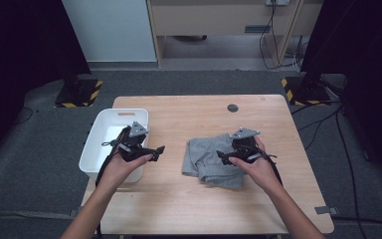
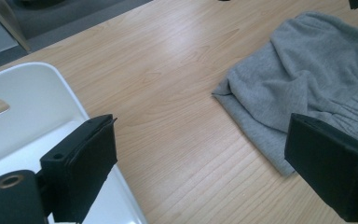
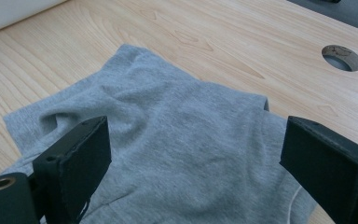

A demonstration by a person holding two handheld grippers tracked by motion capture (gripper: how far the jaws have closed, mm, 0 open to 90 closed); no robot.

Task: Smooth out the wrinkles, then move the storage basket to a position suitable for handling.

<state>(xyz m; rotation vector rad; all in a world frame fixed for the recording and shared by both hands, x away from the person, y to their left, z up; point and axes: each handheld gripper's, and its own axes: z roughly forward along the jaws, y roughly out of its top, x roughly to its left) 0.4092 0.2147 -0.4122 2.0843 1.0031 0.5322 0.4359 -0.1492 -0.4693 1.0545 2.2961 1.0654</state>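
A crumpled grey cloth (image 1: 204, 159) lies in the middle of the wooden table (image 1: 189, 209). My right gripper (image 1: 222, 157) hovers over the cloth's right part, jaws wide open; in the right gripper view the grey cloth (image 3: 168, 126) lies below and between them, untouched. My left gripper (image 1: 158, 153) is held at the bin's right rim, left of the cloth, open with nothing between its jaws. The left gripper view has the cloth (image 2: 303, 74) at the right and the white bin (image 2: 23, 107) at the left.
A white plastic bin (image 1: 110, 130) stands at the table's left edge, with nothing in the part I can see. A round cable hole (image 1: 233, 107) sits near the table's far edge. Dark stands with striped bases (image 1: 77, 92) flank the table on the floor.
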